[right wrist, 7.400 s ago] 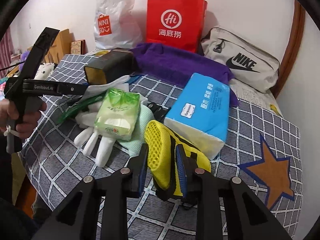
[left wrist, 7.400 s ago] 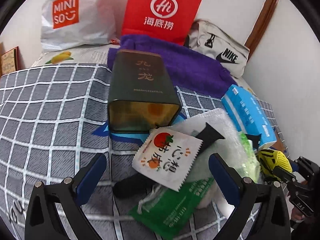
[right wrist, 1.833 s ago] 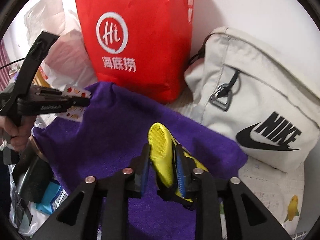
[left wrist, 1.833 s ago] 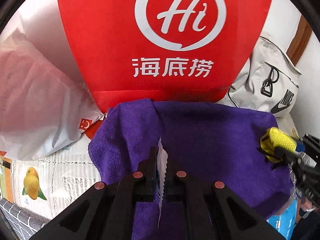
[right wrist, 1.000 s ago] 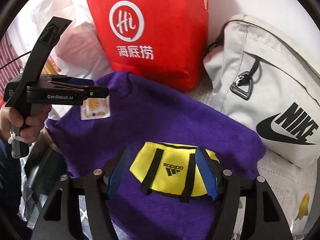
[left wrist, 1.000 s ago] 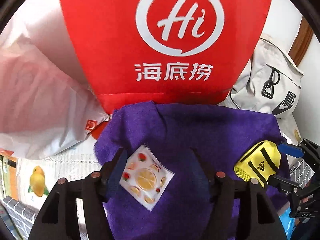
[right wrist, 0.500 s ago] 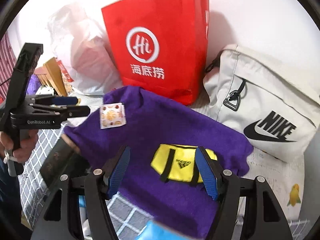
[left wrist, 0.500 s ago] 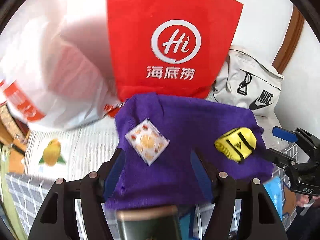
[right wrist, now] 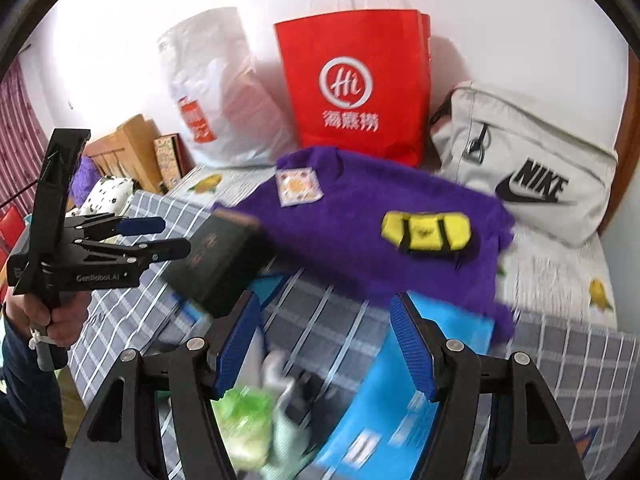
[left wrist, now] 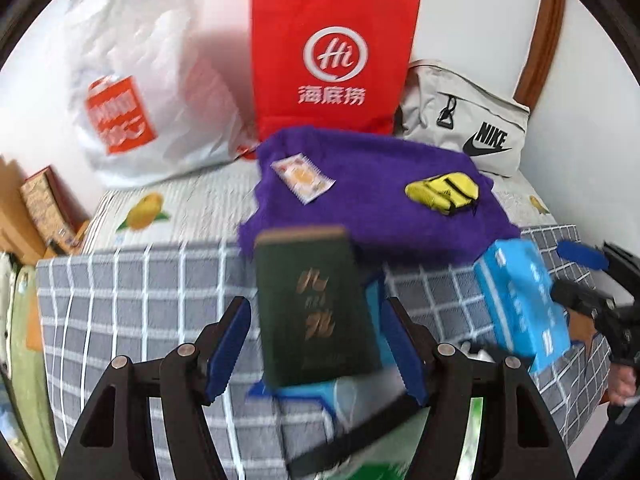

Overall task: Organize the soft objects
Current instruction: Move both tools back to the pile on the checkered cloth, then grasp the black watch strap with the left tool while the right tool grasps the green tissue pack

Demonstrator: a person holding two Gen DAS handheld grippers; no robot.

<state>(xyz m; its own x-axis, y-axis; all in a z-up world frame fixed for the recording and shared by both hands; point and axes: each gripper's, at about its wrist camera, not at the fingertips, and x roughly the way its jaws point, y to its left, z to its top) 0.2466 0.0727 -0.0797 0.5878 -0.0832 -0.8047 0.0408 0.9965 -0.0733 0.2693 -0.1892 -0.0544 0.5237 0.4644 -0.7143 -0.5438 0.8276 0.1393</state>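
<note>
A purple towel (left wrist: 372, 196) (right wrist: 360, 232) lies at the back of the bed. On it rest a white fruit-print sachet (left wrist: 303, 177) (right wrist: 298, 186) and a yellow pouch with black straps (left wrist: 443, 193) (right wrist: 426, 232). My left gripper (left wrist: 316, 348) is open and empty, above a dark green tin box (left wrist: 310, 304); it also shows in the right wrist view (right wrist: 160, 236). My right gripper (right wrist: 326, 344) is open and empty, above a blue tissue pack (right wrist: 400, 400) and a green tissue packet (right wrist: 244, 420).
A red paper bag (left wrist: 332, 60), a white plastic bag (left wrist: 152, 92) and a grey Nike bag (left wrist: 464, 120) stand against the wall behind the towel. The blue tissue pack (left wrist: 520, 308) lies at right on the checked bedcover (left wrist: 132, 292). Wooden furniture (right wrist: 128, 148) stands at the left.
Both grippers have pulled back from the towel toward the near clutter, open and empty. The sachet and yellow pouch stay on the towel where they were released.
</note>
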